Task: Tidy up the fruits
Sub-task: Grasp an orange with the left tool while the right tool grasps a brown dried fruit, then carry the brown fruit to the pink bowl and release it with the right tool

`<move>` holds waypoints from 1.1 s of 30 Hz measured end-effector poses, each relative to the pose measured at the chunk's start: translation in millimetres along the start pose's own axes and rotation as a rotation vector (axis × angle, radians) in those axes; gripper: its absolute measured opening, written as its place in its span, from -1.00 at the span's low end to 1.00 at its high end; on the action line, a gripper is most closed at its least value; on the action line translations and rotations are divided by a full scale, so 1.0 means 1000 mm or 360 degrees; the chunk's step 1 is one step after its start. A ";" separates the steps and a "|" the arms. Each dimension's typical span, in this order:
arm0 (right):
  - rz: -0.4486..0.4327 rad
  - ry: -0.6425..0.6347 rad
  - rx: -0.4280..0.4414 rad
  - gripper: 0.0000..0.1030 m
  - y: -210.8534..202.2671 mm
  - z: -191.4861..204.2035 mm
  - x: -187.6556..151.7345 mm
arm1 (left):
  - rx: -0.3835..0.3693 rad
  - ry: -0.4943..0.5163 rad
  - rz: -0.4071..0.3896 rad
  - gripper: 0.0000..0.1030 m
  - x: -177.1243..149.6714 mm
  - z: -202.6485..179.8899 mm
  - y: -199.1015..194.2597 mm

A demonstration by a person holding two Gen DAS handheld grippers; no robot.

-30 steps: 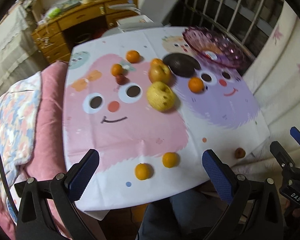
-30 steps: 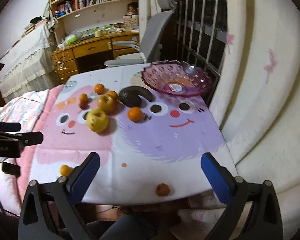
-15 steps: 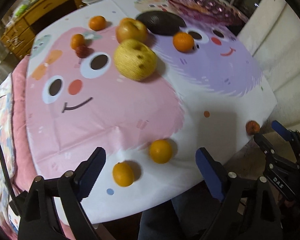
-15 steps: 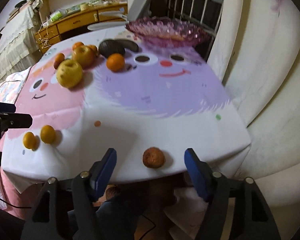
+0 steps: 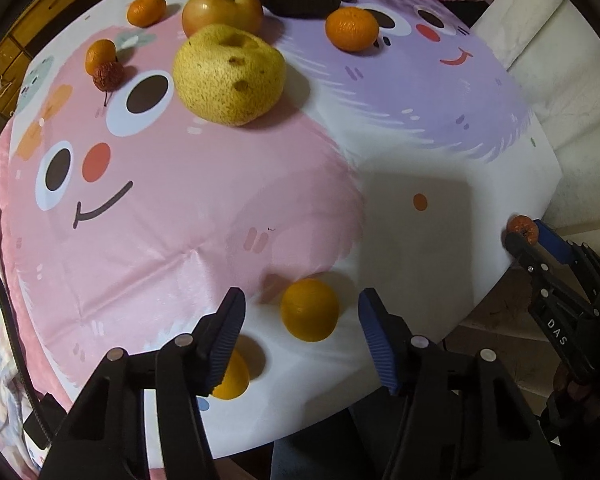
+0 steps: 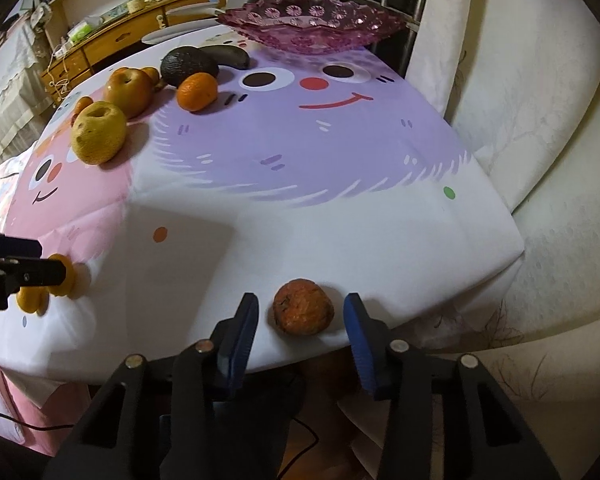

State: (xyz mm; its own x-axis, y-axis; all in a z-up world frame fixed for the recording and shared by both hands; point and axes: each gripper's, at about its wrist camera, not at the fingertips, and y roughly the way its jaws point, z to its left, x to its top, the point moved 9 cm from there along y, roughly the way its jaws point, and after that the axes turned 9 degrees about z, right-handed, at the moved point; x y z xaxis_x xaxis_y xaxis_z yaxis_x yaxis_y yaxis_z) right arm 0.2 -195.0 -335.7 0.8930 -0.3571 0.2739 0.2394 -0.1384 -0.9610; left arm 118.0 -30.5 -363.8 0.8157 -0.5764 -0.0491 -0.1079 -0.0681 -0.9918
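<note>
Both grippers lowered since a second ago: left gripper (image 5: 302,334) closing around orange (image 5: 309,309), right gripper (image 6: 301,318) around shrivelled fruit (image 6: 303,306) (pads not yet touching); bowl (image 6: 316,28) transfer expected next.

Left gripper (image 5: 302,320) closing around small orange (image 5: 309,309), tablecloth (image 5: 220,208) beneath

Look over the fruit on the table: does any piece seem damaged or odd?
Yes. The yellow pear has dark pits in its skin, and the small fruit between the right gripper's closing jaws looks shrivelled and rough.
</note>
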 end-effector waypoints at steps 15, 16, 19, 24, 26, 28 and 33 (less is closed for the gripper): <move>0.0081 0.0051 0.0043 -0.41 0.005 -0.001 0.000 | -0.0123 -0.0020 0.0052 -0.42 0.006 -0.004 0.015; 0.0087 0.0048 0.0048 -0.41 0.005 0.000 0.001 | -0.0127 -0.0026 0.0056 -0.43 0.007 -0.003 0.015; 0.0098 0.0034 0.0059 -0.42 0.003 0.002 0.004 | -0.0126 -0.0045 0.0050 -0.43 0.006 0.005 0.010; 0.0092 -0.0028 0.0090 -0.43 -0.004 0.009 0.020 | -0.0137 -0.0063 0.0000 -0.43 0.012 0.007 -0.009; 0.0080 -0.0051 0.0108 -0.43 -0.009 0.012 0.028 | -0.0143 -0.0074 -0.0032 -0.43 0.015 0.005 -0.019; 0.0064 -0.0084 0.0120 -0.43 -0.014 0.015 0.038 | -0.0152 -0.0090 -0.0074 -0.43 0.020 0.003 -0.031; 0.0002 -0.0165 0.0166 -0.43 -0.029 0.024 0.071 | -0.0171 -0.0112 -0.0154 -0.44 0.030 -0.006 -0.058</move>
State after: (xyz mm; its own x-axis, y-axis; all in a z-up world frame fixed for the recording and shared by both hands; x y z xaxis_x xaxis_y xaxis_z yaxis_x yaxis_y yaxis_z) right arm 65.6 -193.8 -289.9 0.9266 -0.2592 0.2726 0.2718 -0.0396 -0.9615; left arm 145.7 -48.7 -307.4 0.8627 -0.5046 0.0343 -0.0839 -0.2096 -0.9742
